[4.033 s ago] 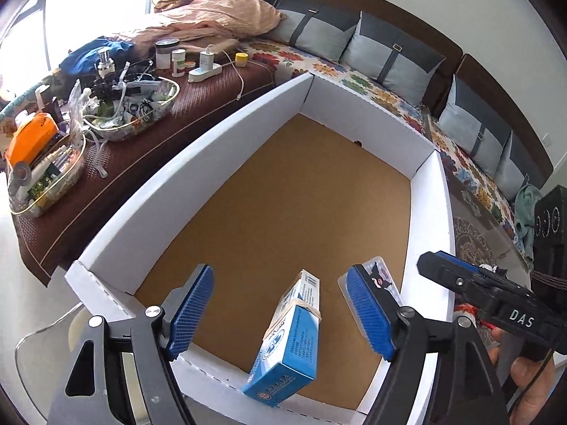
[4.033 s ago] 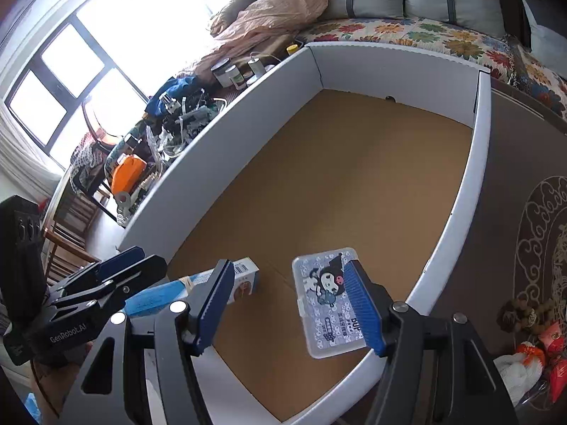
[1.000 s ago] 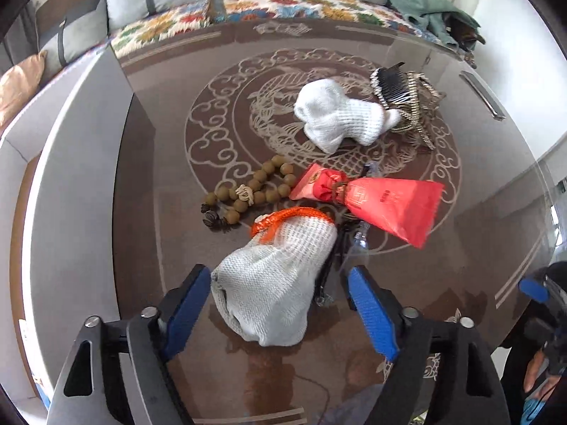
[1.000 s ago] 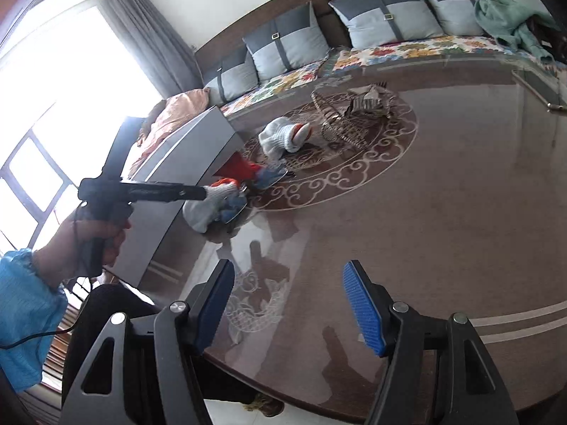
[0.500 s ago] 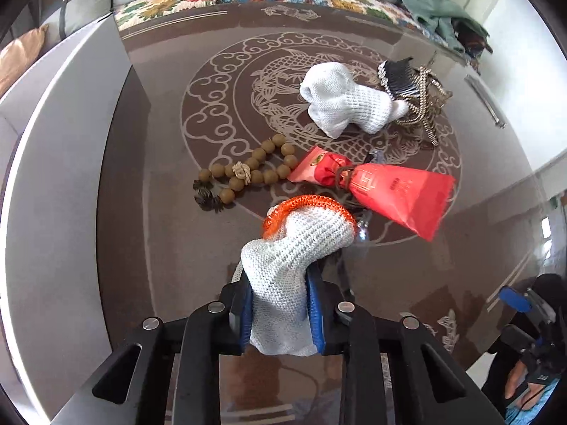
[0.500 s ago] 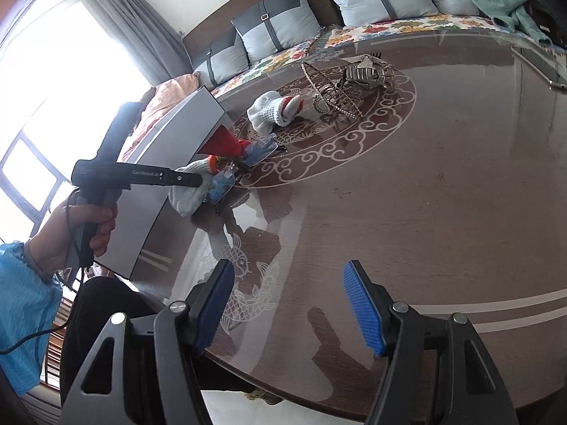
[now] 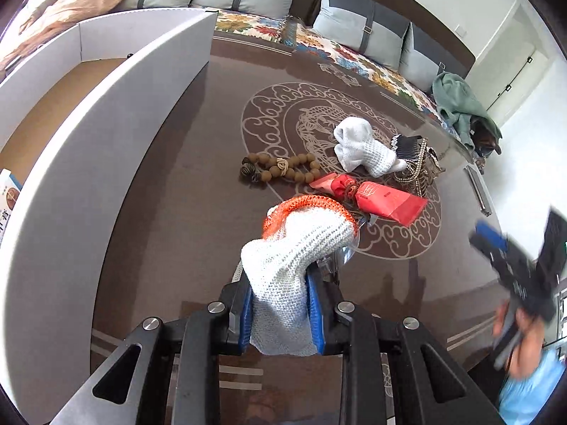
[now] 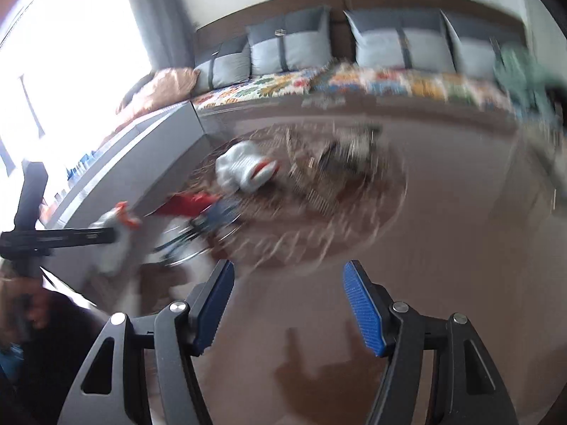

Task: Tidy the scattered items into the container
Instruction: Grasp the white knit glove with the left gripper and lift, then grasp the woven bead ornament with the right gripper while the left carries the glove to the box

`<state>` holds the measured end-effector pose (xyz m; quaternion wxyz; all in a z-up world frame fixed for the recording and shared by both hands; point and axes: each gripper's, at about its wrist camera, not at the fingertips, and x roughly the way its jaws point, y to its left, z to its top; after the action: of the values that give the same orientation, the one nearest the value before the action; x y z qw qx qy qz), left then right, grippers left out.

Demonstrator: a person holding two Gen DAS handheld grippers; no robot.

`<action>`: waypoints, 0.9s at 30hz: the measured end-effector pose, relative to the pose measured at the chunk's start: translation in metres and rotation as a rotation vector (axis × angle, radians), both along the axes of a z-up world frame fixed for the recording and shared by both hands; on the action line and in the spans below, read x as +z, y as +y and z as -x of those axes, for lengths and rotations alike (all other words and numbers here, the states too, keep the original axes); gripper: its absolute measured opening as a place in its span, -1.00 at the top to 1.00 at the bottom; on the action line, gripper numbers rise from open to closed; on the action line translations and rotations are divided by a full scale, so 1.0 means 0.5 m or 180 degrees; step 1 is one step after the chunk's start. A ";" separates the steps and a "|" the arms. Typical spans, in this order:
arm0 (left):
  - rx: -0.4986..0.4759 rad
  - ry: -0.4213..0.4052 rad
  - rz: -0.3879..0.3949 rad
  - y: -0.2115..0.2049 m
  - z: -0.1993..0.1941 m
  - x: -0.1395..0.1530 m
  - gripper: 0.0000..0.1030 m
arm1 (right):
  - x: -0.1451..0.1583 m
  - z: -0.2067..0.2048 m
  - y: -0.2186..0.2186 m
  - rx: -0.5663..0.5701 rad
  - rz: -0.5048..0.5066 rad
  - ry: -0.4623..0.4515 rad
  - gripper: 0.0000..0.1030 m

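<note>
A white knitted glove with an orange cuff is clamped between the blue pads of the left gripper, its cuff end arching forward above the worktop. A second ago the same glove lay flat on the worktop between widely spread jaws; the jaws have since been closed on it, and the white container is now seen far more fully at the left, with a printed box at its brown floor. Left on the worktop are a string of wooden beads, a red packet, a second white glove and a dark comb — all beyond the held glove.

The right gripper is spread wide with nothing between its pads. Its view is heavily smeared, unlike the earlier sharp one — the beads cannot be made out there, though the left gripper is shown from the side. Only the left view shows the container's inside.
</note>
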<state>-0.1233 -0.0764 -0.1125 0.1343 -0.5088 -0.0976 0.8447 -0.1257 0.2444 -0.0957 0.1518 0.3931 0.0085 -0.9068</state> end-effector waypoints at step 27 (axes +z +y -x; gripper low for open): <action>0.0018 0.0112 -0.0057 -0.003 -0.005 -0.008 0.49 | -0.074 0.273 -0.038 0.0305 -0.0135 -0.0713 0.47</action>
<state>-0.1207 -0.0781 -0.1164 0.1381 -0.4924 -0.1042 0.8530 -0.2623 0.2252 -0.1325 0.1866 0.4941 0.0294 -0.8486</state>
